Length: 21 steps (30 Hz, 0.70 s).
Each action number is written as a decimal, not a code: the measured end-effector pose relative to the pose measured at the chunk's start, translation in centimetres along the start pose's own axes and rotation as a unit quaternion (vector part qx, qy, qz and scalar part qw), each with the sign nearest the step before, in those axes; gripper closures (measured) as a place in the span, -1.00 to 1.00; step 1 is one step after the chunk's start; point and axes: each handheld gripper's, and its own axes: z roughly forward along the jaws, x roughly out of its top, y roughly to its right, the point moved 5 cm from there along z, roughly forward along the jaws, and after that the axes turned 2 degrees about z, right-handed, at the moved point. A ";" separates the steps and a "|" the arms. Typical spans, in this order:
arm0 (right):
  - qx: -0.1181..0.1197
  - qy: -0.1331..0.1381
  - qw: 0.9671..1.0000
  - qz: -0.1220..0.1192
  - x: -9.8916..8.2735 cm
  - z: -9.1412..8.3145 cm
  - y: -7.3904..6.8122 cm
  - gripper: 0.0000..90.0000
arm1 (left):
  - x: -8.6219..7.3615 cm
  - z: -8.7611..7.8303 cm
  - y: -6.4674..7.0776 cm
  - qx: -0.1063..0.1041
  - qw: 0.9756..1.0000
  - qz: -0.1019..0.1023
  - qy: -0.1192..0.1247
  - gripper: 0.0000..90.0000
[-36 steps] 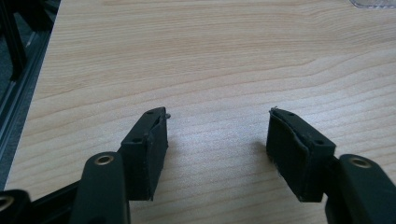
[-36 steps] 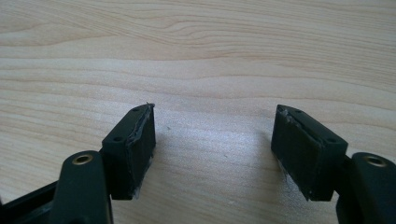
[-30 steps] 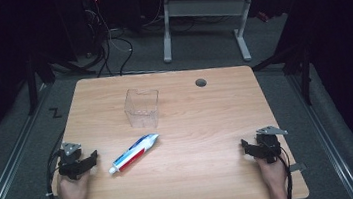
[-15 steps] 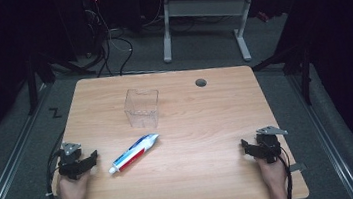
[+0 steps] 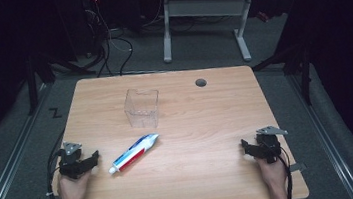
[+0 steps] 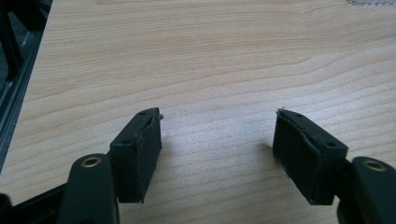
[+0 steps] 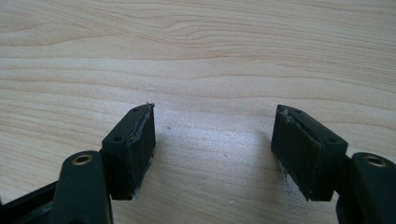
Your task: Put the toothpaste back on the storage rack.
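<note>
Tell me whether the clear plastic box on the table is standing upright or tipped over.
Upright. The clear plastic box stands on its base on the wooden table, open top facing up, seemingly empty; the toothpaste tube lies outside it.

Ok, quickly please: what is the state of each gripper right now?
Left gripper: open, jaws have just been opening wider, nothing between them.
Right gripper: open, nothing between its jaws.

text: none legible | toothpaste tube (image 5: 135, 153): print too small to read
</note>
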 end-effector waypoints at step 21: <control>0.000 0.000 1.000 0.000 0.0 0.0 0.0 -0.32 | -0.1 -0.3 -0.1 0.004 1.000 0.008 -0.009 -0.35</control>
